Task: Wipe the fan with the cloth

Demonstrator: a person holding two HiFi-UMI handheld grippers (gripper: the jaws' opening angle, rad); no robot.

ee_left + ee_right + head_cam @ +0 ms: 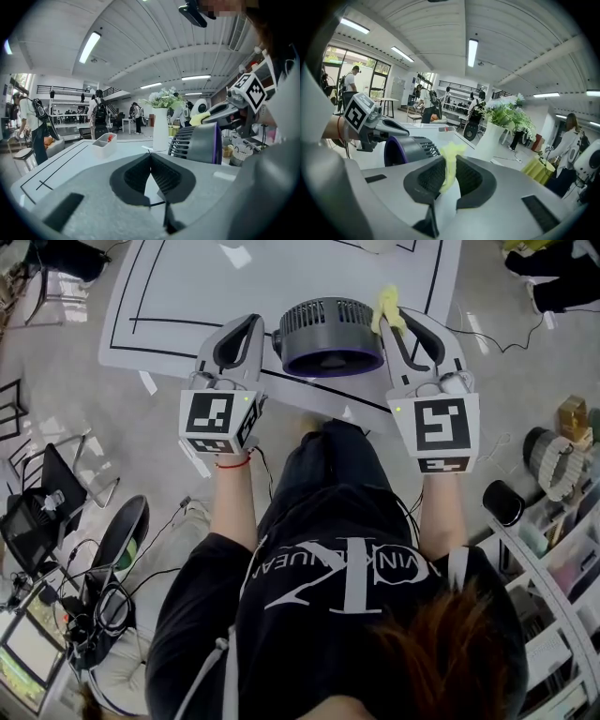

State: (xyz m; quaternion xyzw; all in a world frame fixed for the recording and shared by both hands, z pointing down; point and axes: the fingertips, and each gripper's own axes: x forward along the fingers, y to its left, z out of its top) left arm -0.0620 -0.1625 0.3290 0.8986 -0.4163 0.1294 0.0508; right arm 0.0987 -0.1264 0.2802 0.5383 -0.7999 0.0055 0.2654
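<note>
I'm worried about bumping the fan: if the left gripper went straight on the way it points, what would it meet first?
Probably not the fan, which sits to its right. The left gripper, shut, aims slightly down at the white table top; the white vase stands farther along, depth unclear.

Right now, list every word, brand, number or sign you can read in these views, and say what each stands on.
"VIN K" and "N JEAN", beside a large "K" monogram: white print on the person's black T-shirt, the rest lost in folds.
left marker cube and right marker cube: black-and-white square patterns only, no letters.
fan and cloth: no print seen.
Background: nothing large enough to read.
</note>
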